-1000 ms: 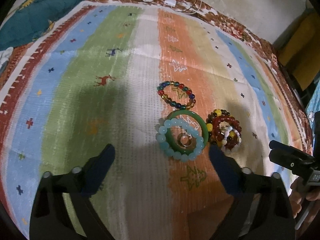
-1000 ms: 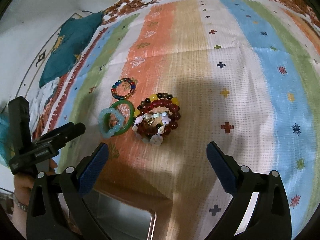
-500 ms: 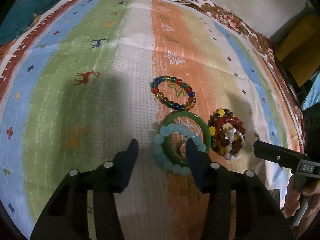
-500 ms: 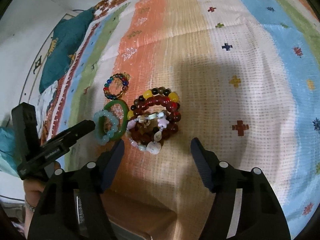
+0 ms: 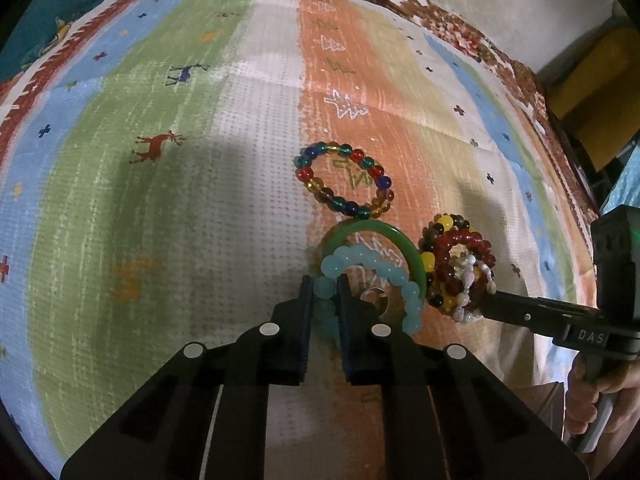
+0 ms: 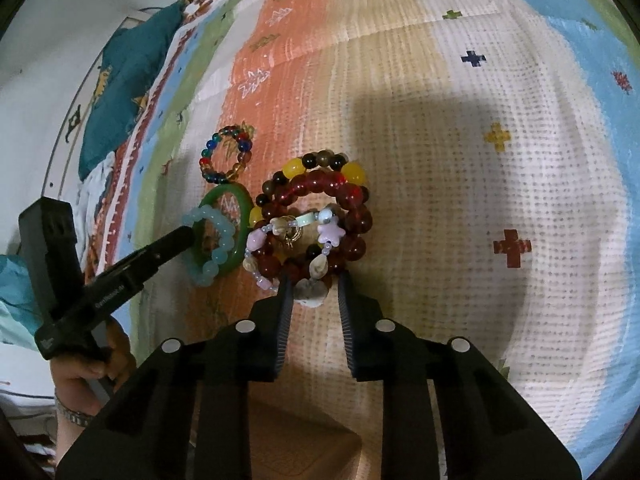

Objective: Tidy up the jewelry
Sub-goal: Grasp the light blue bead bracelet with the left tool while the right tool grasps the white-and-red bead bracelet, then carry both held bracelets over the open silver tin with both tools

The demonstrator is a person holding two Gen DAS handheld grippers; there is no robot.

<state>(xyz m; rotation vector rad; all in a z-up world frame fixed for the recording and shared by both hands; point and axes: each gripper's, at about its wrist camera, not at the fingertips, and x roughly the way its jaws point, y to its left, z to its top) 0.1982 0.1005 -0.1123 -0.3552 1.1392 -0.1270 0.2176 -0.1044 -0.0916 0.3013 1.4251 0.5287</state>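
Note:
My left gripper (image 5: pixel 323 280) is shut on the near-left side of a light blue bead bracelet (image 5: pixel 376 268), which lies across a green bangle (image 5: pixel 400 240) with a small silver ring (image 5: pixel 376 294) inside. To the right is a pile of dark red and yellow bead bracelets (image 6: pixel 320 184) topped by a pastel bracelet. My right gripper (image 6: pixel 314 280) is closing around that bracelet's white shell bead (image 6: pixel 312 292); a gap still shows on the bead's right. A multicoloured bead bracelet (image 5: pixel 344 178) lies apart, just beyond the bangle.
Everything rests on a striped woven blanket (image 5: pixel 160 200). A teal cushion (image 6: pixel 128 80) lies at its far left edge. A brown box (image 6: pixel 304 440) sits under my right gripper. A hand (image 6: pixel 80 376) holds the left gripper's handle.
Both grippers dropped toward the jewelry and went from wide open to nearly closed. The left one closed on the light blue bracelet; the right one narrowed around the shell bead.

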